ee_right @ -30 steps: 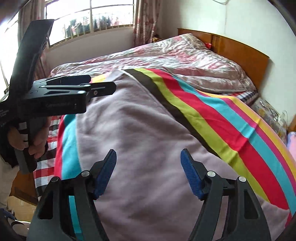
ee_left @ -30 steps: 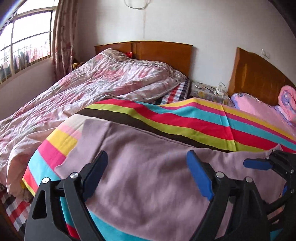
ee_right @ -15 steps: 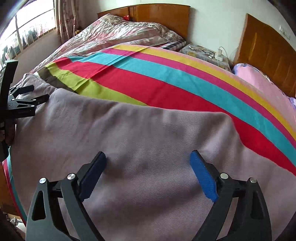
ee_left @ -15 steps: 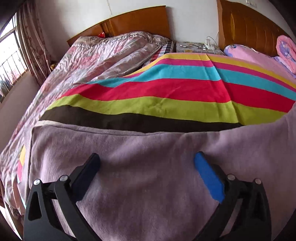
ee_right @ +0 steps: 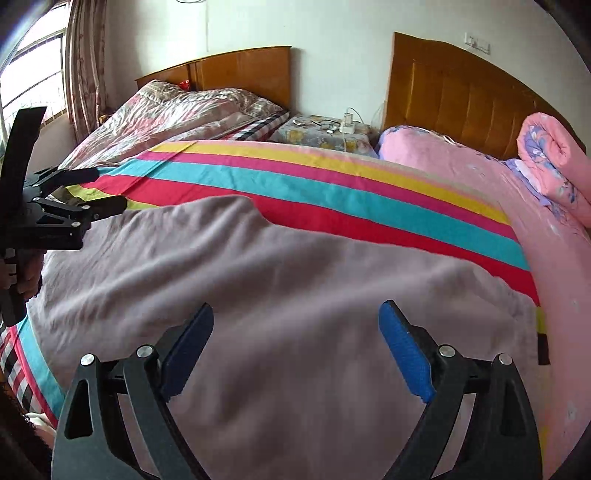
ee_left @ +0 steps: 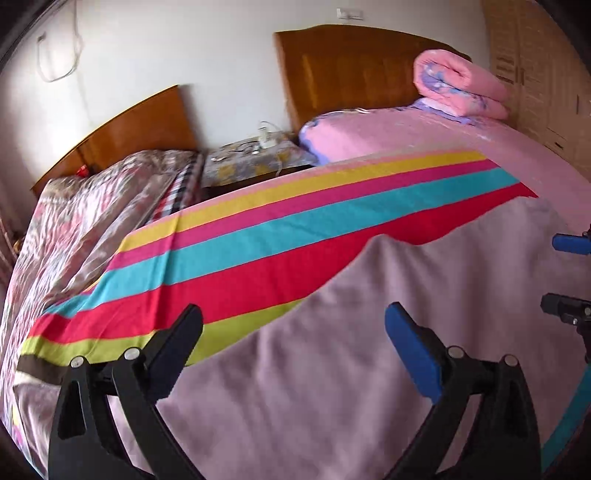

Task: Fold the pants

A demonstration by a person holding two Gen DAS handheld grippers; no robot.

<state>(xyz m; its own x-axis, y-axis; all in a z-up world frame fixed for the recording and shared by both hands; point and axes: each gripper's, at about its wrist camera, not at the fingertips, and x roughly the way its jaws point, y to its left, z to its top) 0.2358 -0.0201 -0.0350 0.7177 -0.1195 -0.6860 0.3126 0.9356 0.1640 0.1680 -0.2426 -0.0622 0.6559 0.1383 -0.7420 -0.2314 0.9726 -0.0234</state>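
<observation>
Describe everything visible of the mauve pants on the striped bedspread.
The pants are a soft, fleecy-looking mauve-grey garment lying spread flat and slightly rumpled on the striped bedspread, covering its near stripes. The far edge runs uneven, with a raised hump. No waistband or leg openings can be made out. Neither the left gripper nor the right gripper grips them; both hover open.

A small nightstand (ee_right: 325, 134) under a flowered cloth stands against the white wall (ee_right: 332, 26); all else is placed from it. To its left a wooden headboard (ee_right: 236, 70) backs a bed under a crumpled pink floral quilt (ee_right: 166, 118). To its right a taller wooden headboard (ee_right: 454, 96) backs a bed with a pink sheet (ee_right: 443, 155) and a striped sheet (ee_right: 332, 184). Far left, a curtained window (ee_right: 40, 74) lets in daylight. Far right stands a pale wardrobe (ee_left: 532, 66).
</observation>
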